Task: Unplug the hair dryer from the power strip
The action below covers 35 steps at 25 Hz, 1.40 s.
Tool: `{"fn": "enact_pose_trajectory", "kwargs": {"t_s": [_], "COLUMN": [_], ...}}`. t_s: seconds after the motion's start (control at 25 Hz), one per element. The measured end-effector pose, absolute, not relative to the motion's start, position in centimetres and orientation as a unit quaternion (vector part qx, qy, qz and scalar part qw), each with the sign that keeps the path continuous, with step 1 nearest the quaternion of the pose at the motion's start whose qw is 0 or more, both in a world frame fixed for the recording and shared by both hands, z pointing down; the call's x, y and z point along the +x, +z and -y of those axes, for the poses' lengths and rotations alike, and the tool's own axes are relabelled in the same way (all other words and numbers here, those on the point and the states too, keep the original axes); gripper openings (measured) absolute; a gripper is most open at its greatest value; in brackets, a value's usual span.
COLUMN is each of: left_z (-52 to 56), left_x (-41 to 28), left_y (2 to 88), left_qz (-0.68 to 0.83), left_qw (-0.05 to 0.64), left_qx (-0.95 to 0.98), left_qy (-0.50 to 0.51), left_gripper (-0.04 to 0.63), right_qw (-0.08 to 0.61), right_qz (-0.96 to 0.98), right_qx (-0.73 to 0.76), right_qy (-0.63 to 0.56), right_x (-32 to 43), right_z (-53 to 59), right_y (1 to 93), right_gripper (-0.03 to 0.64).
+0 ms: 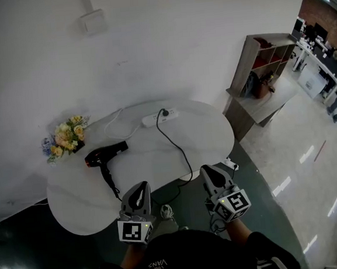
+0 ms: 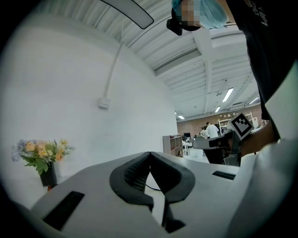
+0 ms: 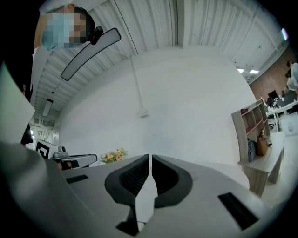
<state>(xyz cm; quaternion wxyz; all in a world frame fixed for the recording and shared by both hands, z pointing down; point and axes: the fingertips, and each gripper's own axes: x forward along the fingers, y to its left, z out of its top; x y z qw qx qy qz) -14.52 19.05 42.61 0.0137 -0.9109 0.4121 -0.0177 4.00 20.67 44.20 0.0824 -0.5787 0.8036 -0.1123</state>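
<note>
A black hair dryer (image 1: 103, 155) is laid on its side on the left part of the white rounded tabletop (image 1: 209, 130), near a small bunch of yellow and pale flowers (image 1: 66, 138). The white power strip (image 1: 160, 117) is placed at the far side of the tabletop, close to the wall, probably because its own white lead runs off to that side. A black plug (image 1: 165, 111) is seated in the strip. From it a black cord (image 1: 180, 150) is led toward the near edge and drops over it. This cord is judged to belong to the dryer, so the unplugging is not yet begun.

The left gripper (image 1: 142, 187) and the right gripper (image 1: 208, 171) are held level over the near edge, well apart from the strip and the plug. In each gripper view the jaws are seen clenched together, and nothing is grasped between them. This is judged to be a waiting posture. For the pull, the jaws must first be opened, and the light strip will probably need to be held down.
</note>
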Motion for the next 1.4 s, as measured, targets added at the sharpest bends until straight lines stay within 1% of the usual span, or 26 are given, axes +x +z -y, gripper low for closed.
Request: {"fn": "enact_pose_trajectory", "kwargs": {"t_s": [0.24,0.6,0.92,1.4], "left_z": [-14.6,-7.6,-3.7,2.0], "left_x": [-14.2,-14.1,-13.3,-12.2], "left_y": [43.0,43.8,43.6,45.9], "left_qz": [-0.395,-0.365,-0.329,-0.363], "left_qw": [0.016,0.013,0.012,0.005], "left_qx": [-0.918,-0.931,-0.944,-0.931], "left_qy": [-0.02,-0.033,-0.011,-0.035], "left_gripper": [0.018,0.018,0.018,0.018], "right_qw": [0.088,0.075,0.064,0.051], "right_qz": [-0.797,-0.771,-0.76,-0.78], "right_qx": [-0.586,-0.618,-0.634,-0.609], "right_qy": [-0.115,-0.131,-0.128,-0.134], "right_x": [4.1,4.5,4.0,4.9], "right_z": [-16.8,-10.9,-7.3,-0.2], "right_y": [44.6,45.7,46.7,47.8], "right_gripper": [0.046,0.046,0.046,0.046]}}
